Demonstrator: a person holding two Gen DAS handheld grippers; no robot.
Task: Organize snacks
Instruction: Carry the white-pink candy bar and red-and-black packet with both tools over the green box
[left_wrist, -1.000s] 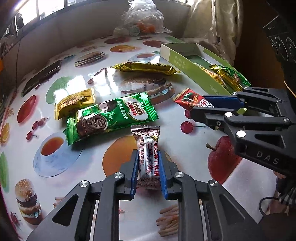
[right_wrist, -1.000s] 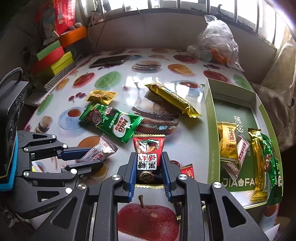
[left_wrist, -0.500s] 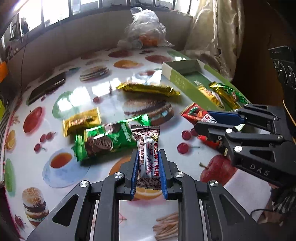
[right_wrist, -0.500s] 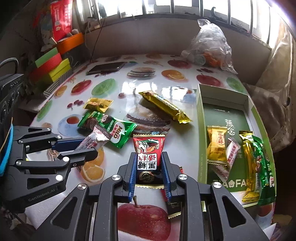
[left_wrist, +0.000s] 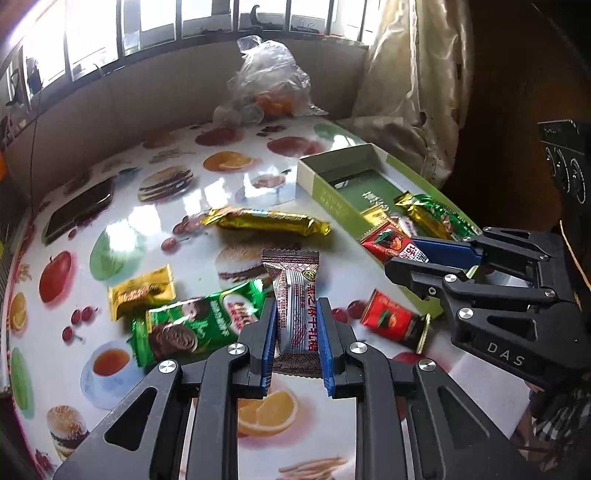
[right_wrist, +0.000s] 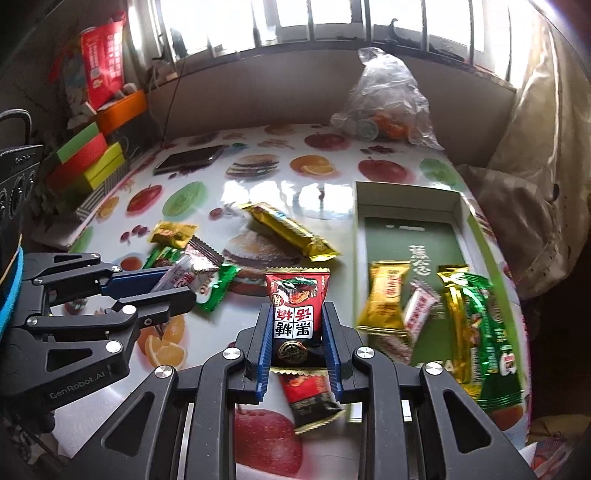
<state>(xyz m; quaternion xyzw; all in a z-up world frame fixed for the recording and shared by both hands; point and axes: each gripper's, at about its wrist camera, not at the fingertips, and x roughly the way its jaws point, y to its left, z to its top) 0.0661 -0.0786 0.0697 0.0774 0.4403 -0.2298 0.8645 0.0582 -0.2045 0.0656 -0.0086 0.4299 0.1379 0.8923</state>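
Room: barred windows run behind the bench (left_wrist: 110, 236); a curtain (left_wrist: 413, 74) hangs at the far right corner.
Surface: glossy cloth printed with fruit, burgers and tea cups; it reflects the window light.
Left gripper (left_wrist: 297, 325): closed on a silver bar (left_wrist: 295, 291), which I hold clear of the bench, its top end free above the fingers.
Right gripper (right_wrist: 297, 325): closed on a red pack (right_wrist: 297, 306), also lifted; a second red pack (right_wrist: 310, 398) lies on the bench directly below.
Box (right_wrist: 360, 236): green, open-topped, at the right edge of the bench; a yellow sweet (right_wrist: 388, 295), a white sweet (right_wrist: 419, 306) and a green-gold bar (right_wrist: 476, 325) lie in its near end.
Loose snacks: gold bar (left_wrist: 266, 221), Milo pack (left_wrist: 192, 325), small gold pack (left_wrist: 142, 291), all on the bench left of the box.
Step in hand, judged: carry both held snacks across to the box.
Method: I should raise each snack above the box wall before crossing it, then release over bare box floor at the far end.
Spacing: my two grippers stand close together; I would let the right one go first, being nearer the box.
Risk: wrappers are slick and may twist in the grip if swung quickly.
Other items: phone (right_wrist: 188, 158) and a clear bag (right_wrist: 384, 99) at the far edge; coloured boxes (right_wrist: 88, 158) stacked beyond the left edge.
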